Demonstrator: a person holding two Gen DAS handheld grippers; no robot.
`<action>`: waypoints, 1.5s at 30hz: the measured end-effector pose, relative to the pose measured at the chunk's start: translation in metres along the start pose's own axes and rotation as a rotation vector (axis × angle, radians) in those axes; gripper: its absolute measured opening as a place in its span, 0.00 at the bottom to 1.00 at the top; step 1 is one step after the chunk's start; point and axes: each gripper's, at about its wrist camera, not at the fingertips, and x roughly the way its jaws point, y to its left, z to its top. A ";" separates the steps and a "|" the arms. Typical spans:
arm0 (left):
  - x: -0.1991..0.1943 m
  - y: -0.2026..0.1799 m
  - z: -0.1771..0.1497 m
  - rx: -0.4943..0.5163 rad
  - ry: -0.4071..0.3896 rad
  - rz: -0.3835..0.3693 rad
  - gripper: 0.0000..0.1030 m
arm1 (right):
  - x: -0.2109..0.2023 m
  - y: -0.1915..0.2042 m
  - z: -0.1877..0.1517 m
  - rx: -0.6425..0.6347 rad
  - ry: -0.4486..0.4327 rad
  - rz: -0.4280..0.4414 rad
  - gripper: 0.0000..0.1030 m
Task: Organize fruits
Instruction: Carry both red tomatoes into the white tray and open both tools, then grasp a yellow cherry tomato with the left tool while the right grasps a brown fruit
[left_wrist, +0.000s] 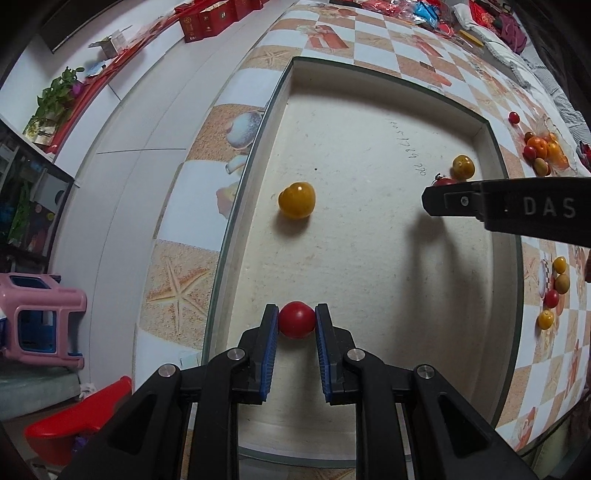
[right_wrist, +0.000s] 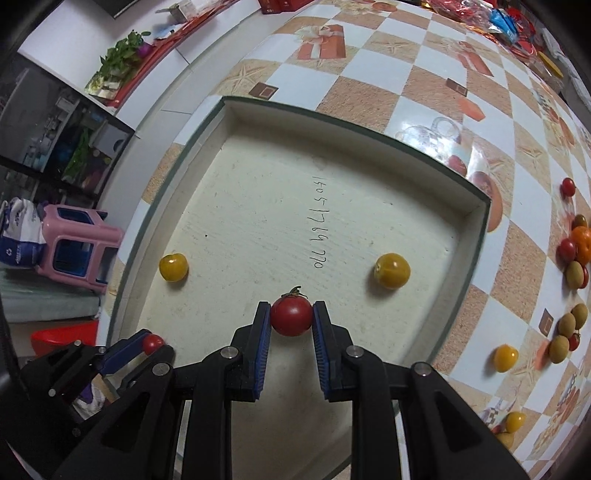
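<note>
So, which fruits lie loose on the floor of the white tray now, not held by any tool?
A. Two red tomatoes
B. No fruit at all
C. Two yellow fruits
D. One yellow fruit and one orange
C: in the right wrist view, one yellow fruit lies at the left of the white tray and another yellow fruit at the right, while both red tomatoes are held by tools.

From the left wrist view, the right tool (left_wrist: 430, 199) is covering most of a small red tomato (left_wrist: 443, 181), leaving only its top and stem showing. The far fruit pile (left_wrist: 541, 151) is sitting too small to sort by kind. From the right wrist view, the left tool (right_wrist: 147, 350) is hiding the lower half of its red tomato (right_wrist: 152, 342). The frame edge is cutting off the orange fruit (right_wrist: 583, 240) on the desk (right_wrist: 369, 74).
</note>
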 end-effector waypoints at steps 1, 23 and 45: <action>0.000 0.000 0.000 0.002 -0.002 0.005 0.20 | 0.002 0.001 0.001 -0.006 0.005 -0.011 0.24; -0.010 -0.009 -0.007 0.033 0.005 0.059 0.67 | -0.032 -0.015 -0.001 0.007 -0.064 -0.019 0.86; -0.058 -0.147 0.036 0.309 -0.112 -0.040 0.67 | -0.087 -0.180 -0.096 0.428 -0.121 -0.114 0.86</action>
